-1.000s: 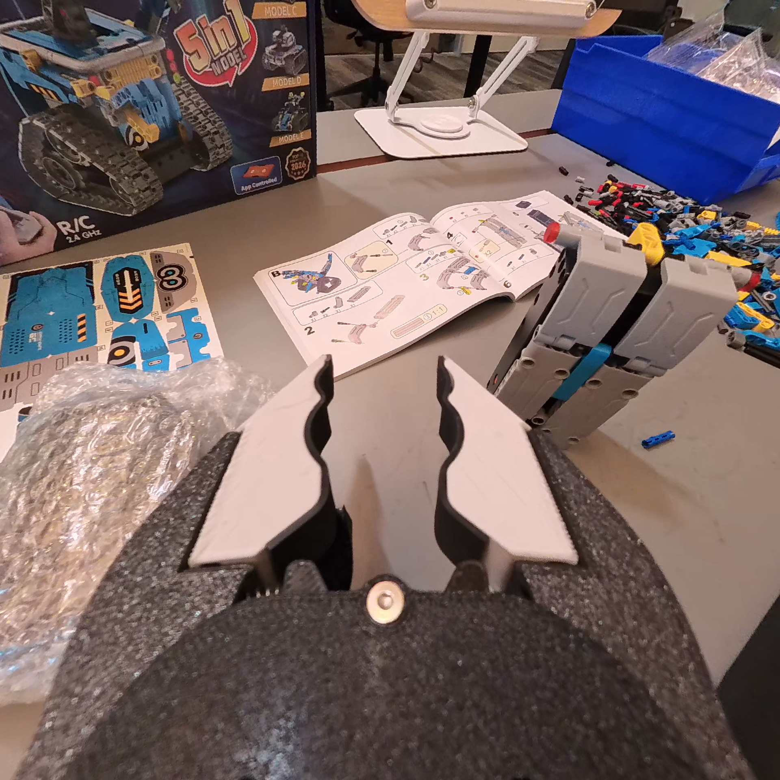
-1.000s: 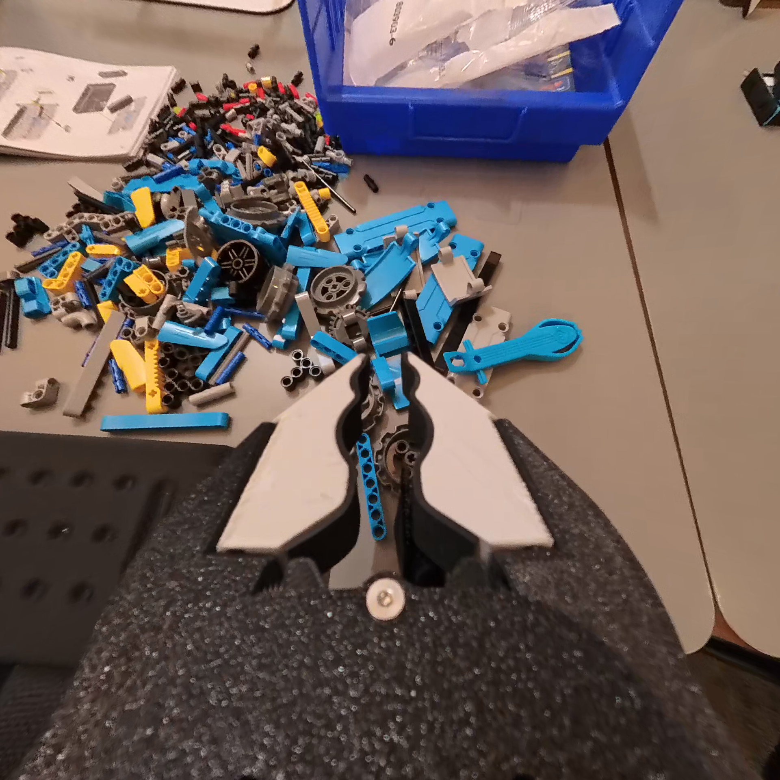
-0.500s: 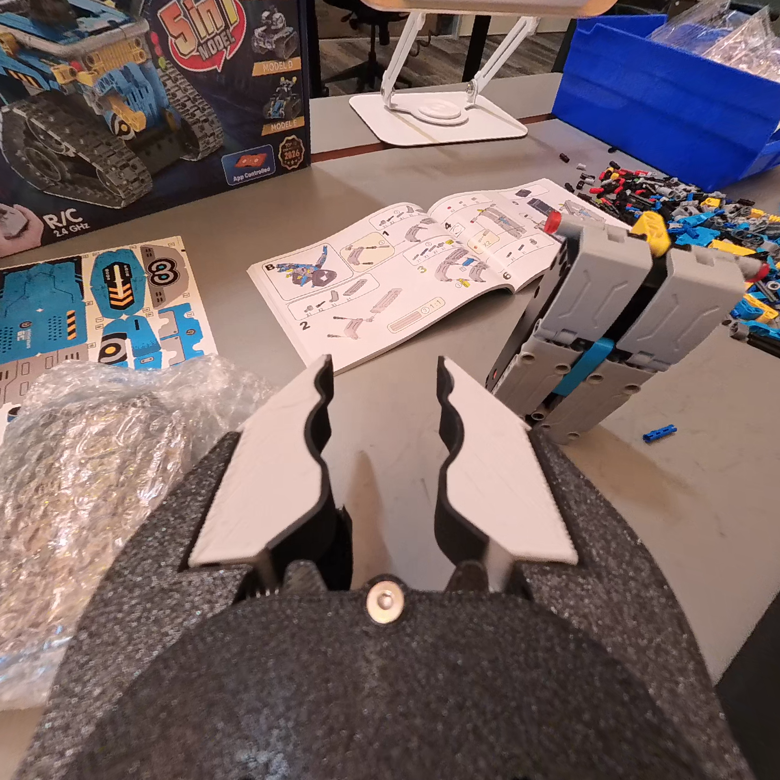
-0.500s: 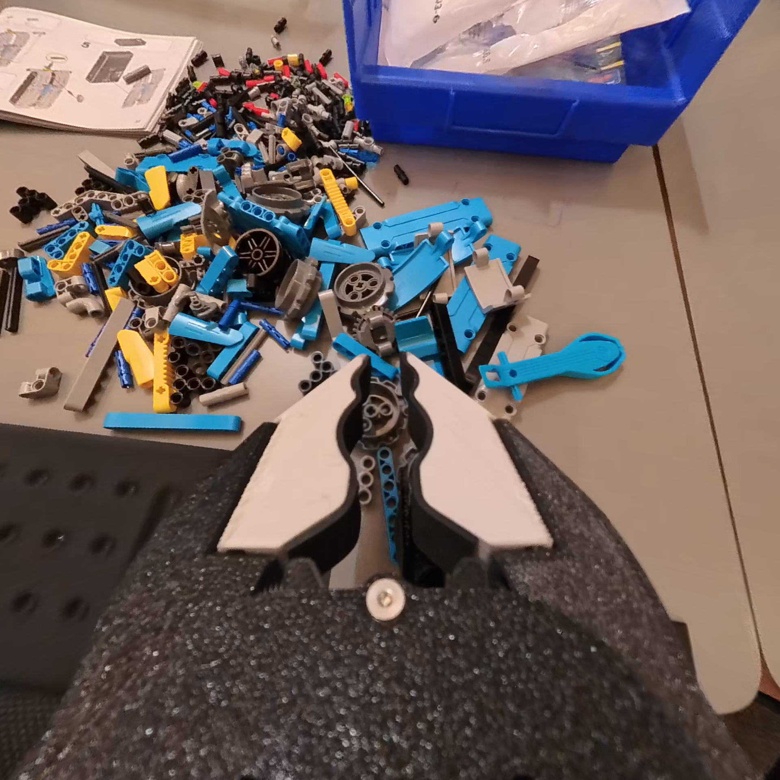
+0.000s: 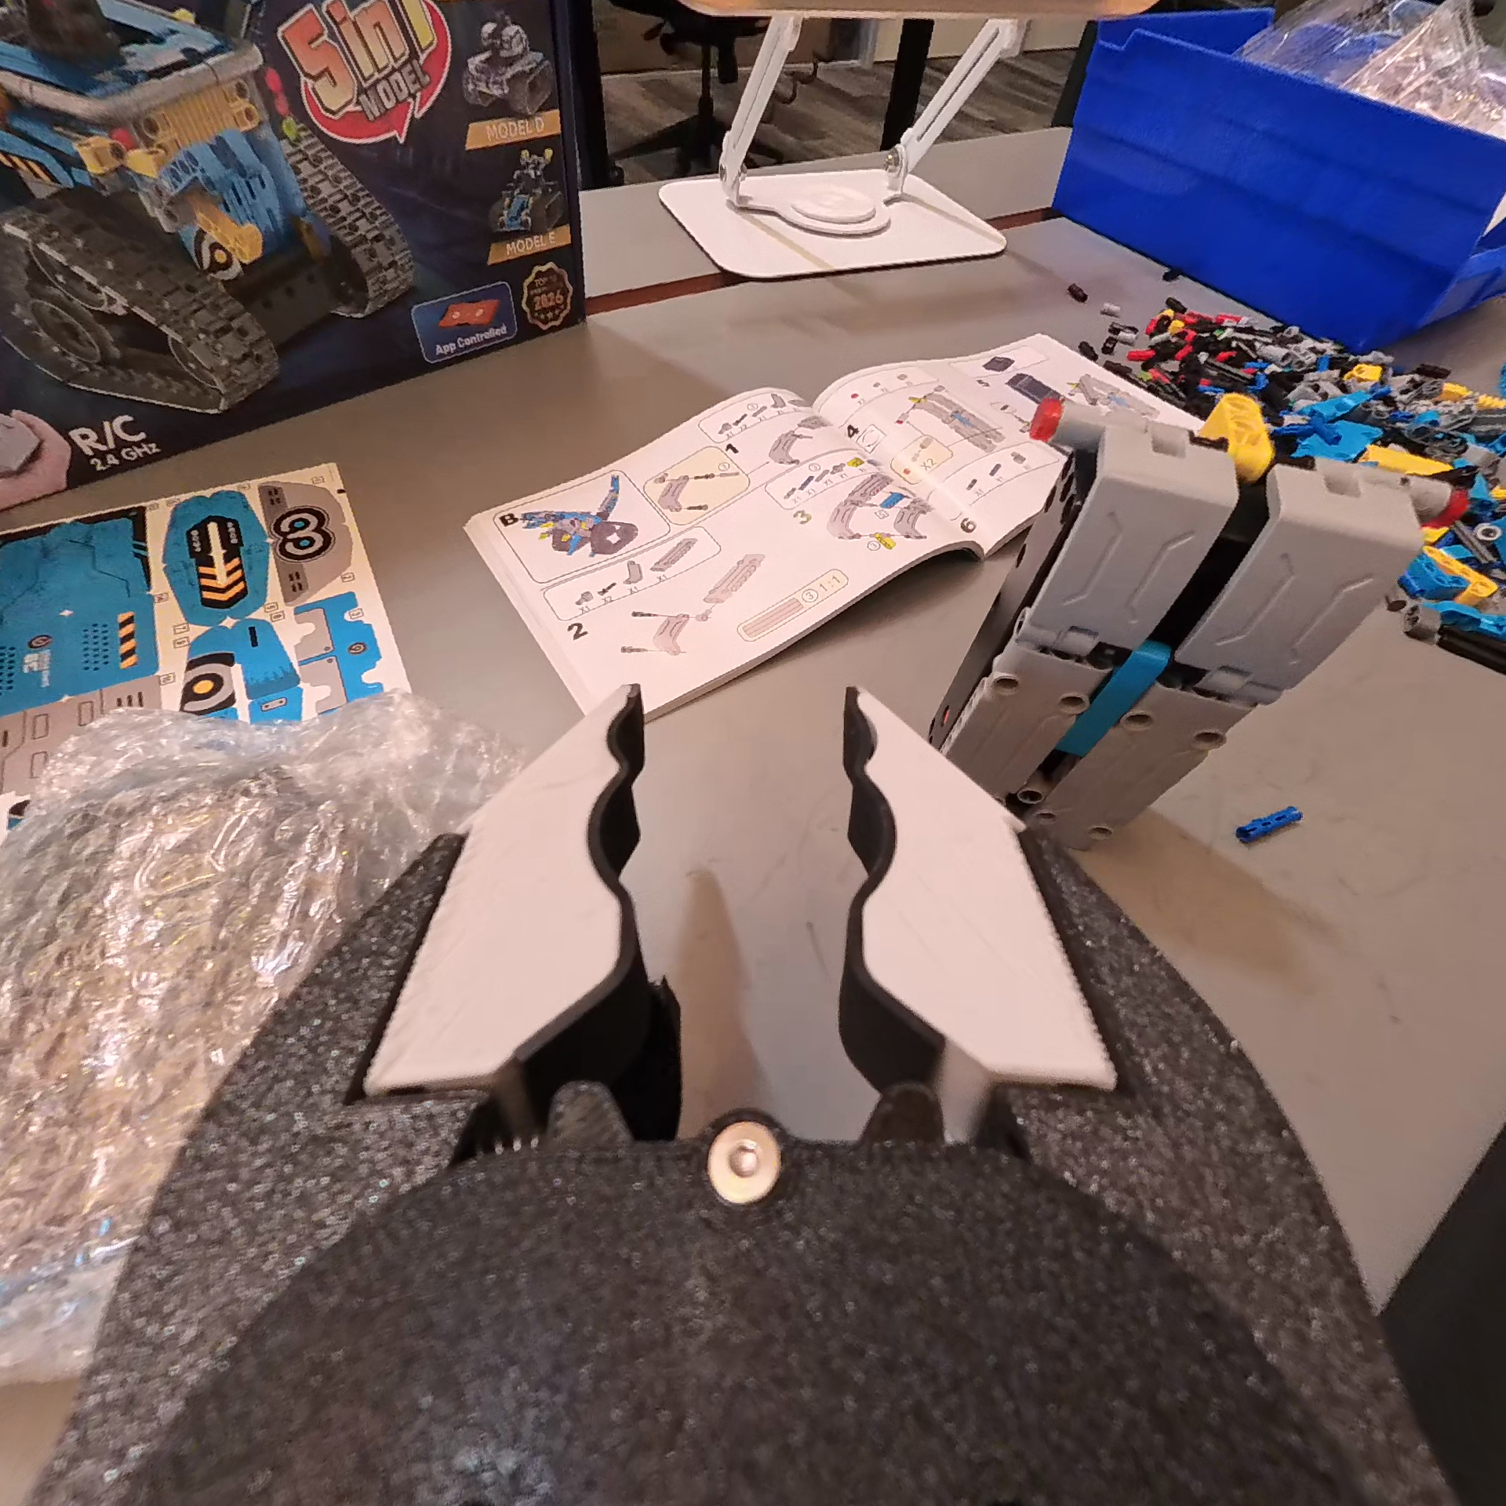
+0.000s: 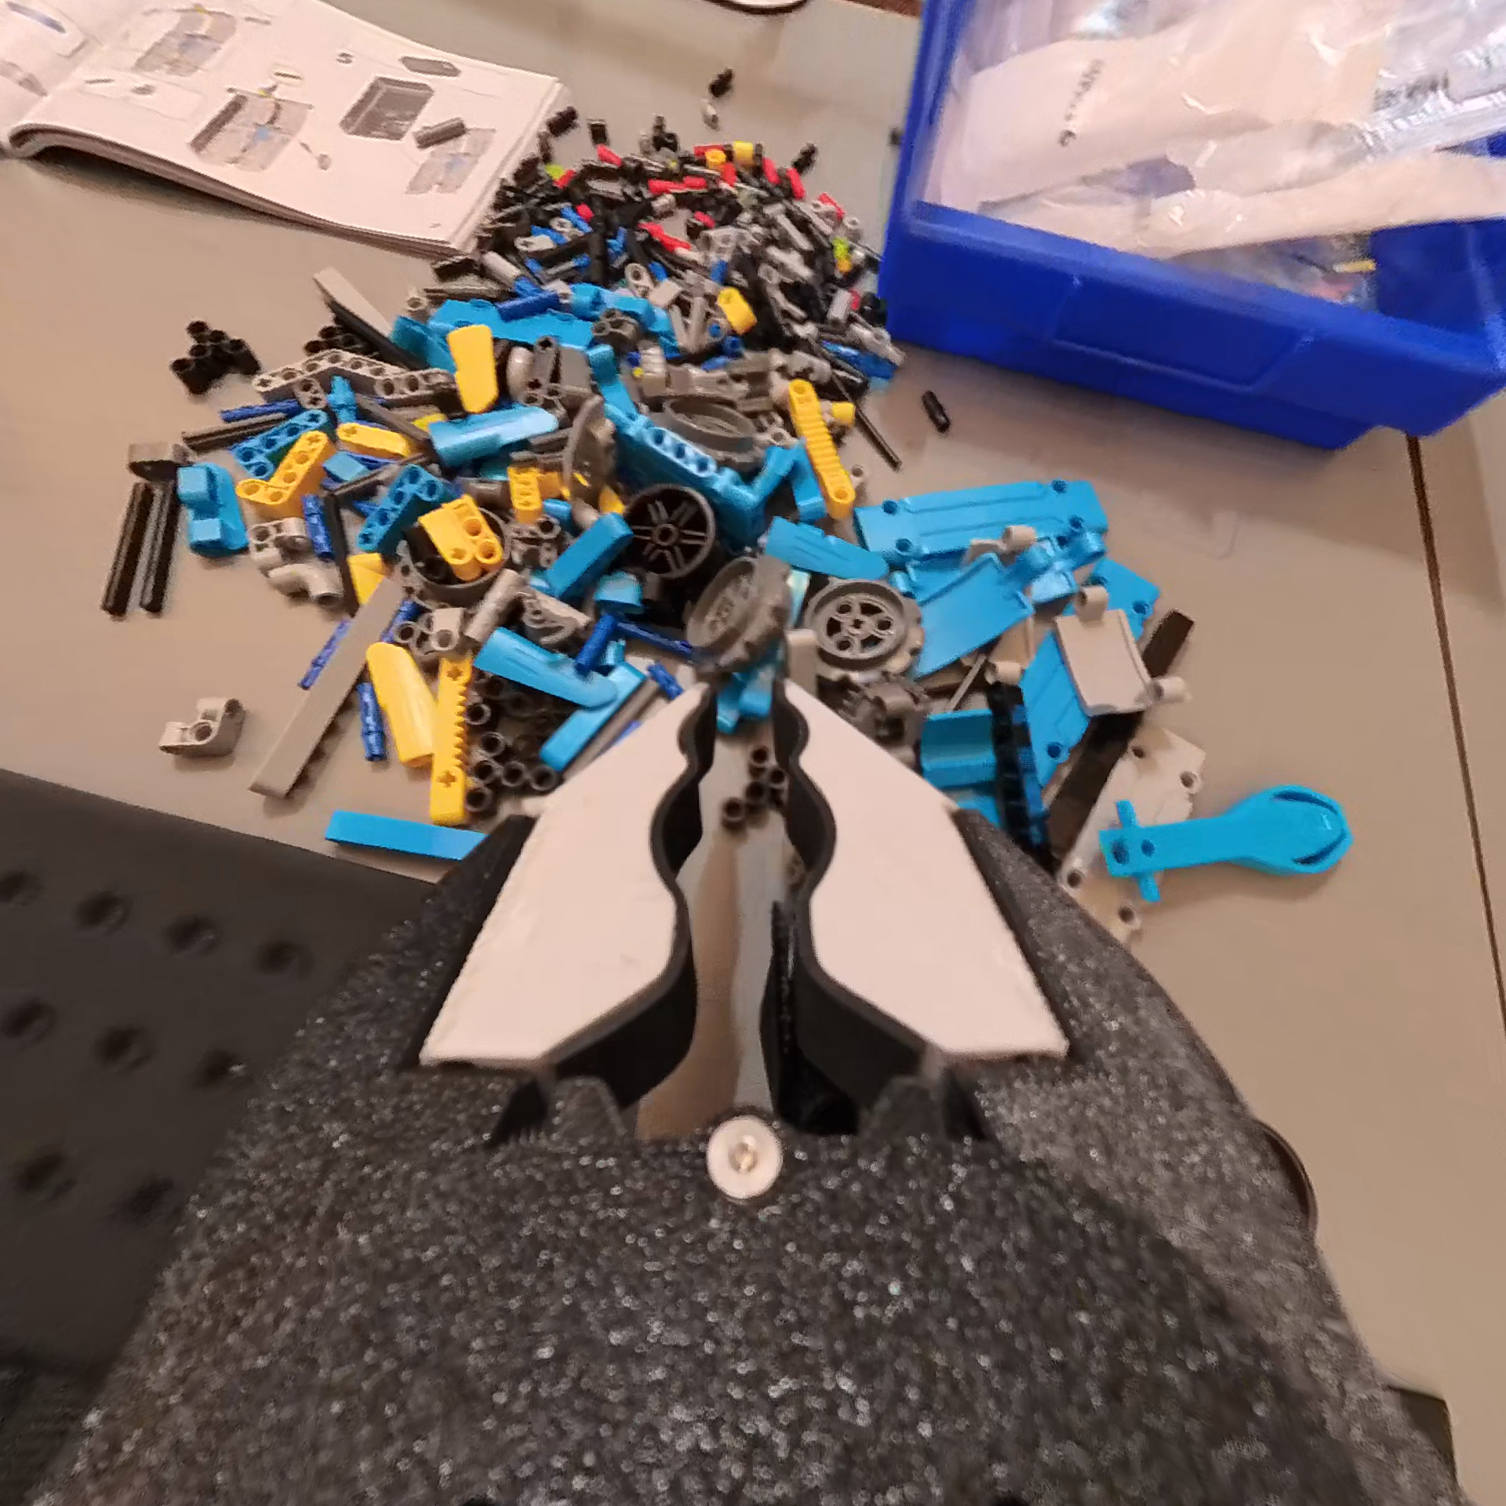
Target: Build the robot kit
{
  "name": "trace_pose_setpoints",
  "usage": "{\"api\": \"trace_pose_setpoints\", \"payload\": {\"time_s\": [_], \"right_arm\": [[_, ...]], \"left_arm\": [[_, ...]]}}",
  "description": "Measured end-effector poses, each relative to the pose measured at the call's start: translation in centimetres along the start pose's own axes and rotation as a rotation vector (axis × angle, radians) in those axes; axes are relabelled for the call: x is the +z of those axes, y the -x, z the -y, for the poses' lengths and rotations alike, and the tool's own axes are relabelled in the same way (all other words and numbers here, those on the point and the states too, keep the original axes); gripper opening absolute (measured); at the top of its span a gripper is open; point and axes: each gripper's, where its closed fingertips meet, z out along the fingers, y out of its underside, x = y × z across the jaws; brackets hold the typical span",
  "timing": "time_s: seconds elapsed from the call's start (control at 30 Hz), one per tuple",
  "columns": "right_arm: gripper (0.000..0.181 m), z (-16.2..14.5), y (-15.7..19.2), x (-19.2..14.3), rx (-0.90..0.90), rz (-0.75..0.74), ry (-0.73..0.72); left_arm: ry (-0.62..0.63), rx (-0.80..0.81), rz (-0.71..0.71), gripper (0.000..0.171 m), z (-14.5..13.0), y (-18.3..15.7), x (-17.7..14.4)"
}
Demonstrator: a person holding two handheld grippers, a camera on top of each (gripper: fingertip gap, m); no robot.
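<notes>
My left gripper (image 5: pixel 741 701) is open and empty, low over bare grey table (image 5: pixel 1222 1019). A grey block assembly with a blue centre strip (image 5: pixel 1141 636) leans just right of its right finger, not touching. An open instruction booklet (image 5: pixel 774 530) lies ahead. My right gripper (image 6: pixel 743 697) hovers over the near edge of a pile of loose blue, yellow, grey and black building parts (image 6: pixel 619 489). Its jaws stand a narrow gap apart with nothing gripped. A blue piece and a tilted grey gear (image 6: pixel 733 611) lie just past the tips, and black connectors (image 6: pixel 758 782) show through the gap.
A blue bin (image 6: pixel 1182 342) with plastic bags stands behind the pile. A blue key-shaped tool (image 6: pixel 1222 839) lies to the right. A dark perforated surface (image 6: pixel 122 978) lies at near left. Bubble wrap (image 5: pixel 163 896), a sticker sheet (image 5: pixel 187 595), the kit box (image 5: pixel 244 204) and a white stand (image 5: pixel 831 220) surround the left gripper. My right fingertips sit around 50 cm from my left ones.
My right gripper has moved forward and left over the pile, gap unchanged; the blue beam and gear seen between its jaws have passed out of sight. The left gripper has barely shifted.
</notes>
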Motion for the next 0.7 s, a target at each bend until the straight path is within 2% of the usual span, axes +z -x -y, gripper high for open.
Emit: {"api": "trace_pose_setpoints", "payload": {"time_s": [0.13,0.3,0.37,0.47,0.6,0.7], "right_arm": [[0.013,1.1,3.5,0.3,-0.1,0.081,0.011],[0.012,2.8,7.9,1.6,-0.358,0.057,0.043],[0.004,3.1,9.7,2.2,-0.441,0.085,0.081],[0.0,4.6,9.5,2.7,-0.529,0.037,0.119],[0.008,8.9,9.0,4.1,-0.424,0.102,0.1],[0.012,11.4,8.5,6.9,-0.411,0.12,0.117]], "left_arm": [[0.001,-0.002,0.002,0.048,0.0,0.0,0.0],[0.005,-0.003,-0.001,0.048,-0.1,0.0,0.0],[0.004,-0.004,-0.002,0.048,-0.1,0.0,0.0],[0.001,-0.029,-0.002,0.048,-0.1,0.3,0.0],[0.005,-0.05,-0.012,0.048,-0.2,0.4,0.0],[0.01,-0.03,-0.014,0.048,-0.2,0.1,0.1]]}}
